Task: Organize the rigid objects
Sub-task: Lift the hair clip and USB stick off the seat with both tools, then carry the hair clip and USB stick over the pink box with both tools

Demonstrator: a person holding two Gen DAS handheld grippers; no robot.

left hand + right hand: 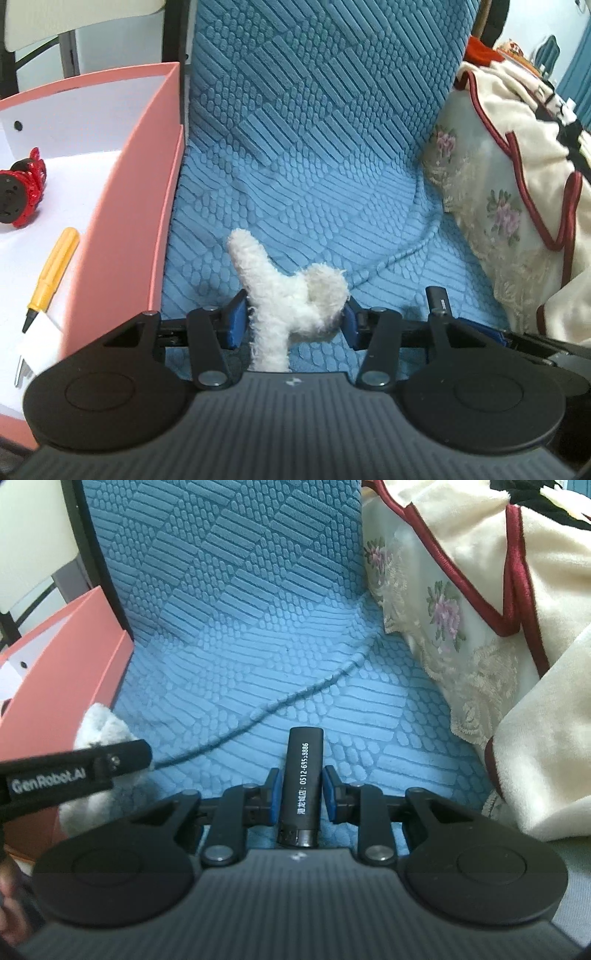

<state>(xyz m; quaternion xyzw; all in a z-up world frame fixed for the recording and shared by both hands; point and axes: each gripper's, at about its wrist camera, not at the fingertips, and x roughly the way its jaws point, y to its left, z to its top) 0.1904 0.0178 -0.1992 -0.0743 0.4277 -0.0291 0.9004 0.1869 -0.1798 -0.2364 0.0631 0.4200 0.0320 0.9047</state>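
My left gripper (293, 317) is shut on a white fluffy plush toy (284, 295) just above the blue sofa seat, right of the pink box (162, 192). My right gripper (299, 794) is shut on a black lighter (302, 779) with white printed digits, held upright along the fingers. The lighter's tip (437, 297) shows at the right of the left wrist view. The plush (99, 727) and left gripper finger (122, 755) show at the left of the right wrist view.
The pink box holds a red and black toy (22, 192), an orange-handled screwdriver (51, 273) and a white card (40, 339). A cream cushion with red piping (517, 192) lies to the right. A chair (74, 22) stands behind the box.
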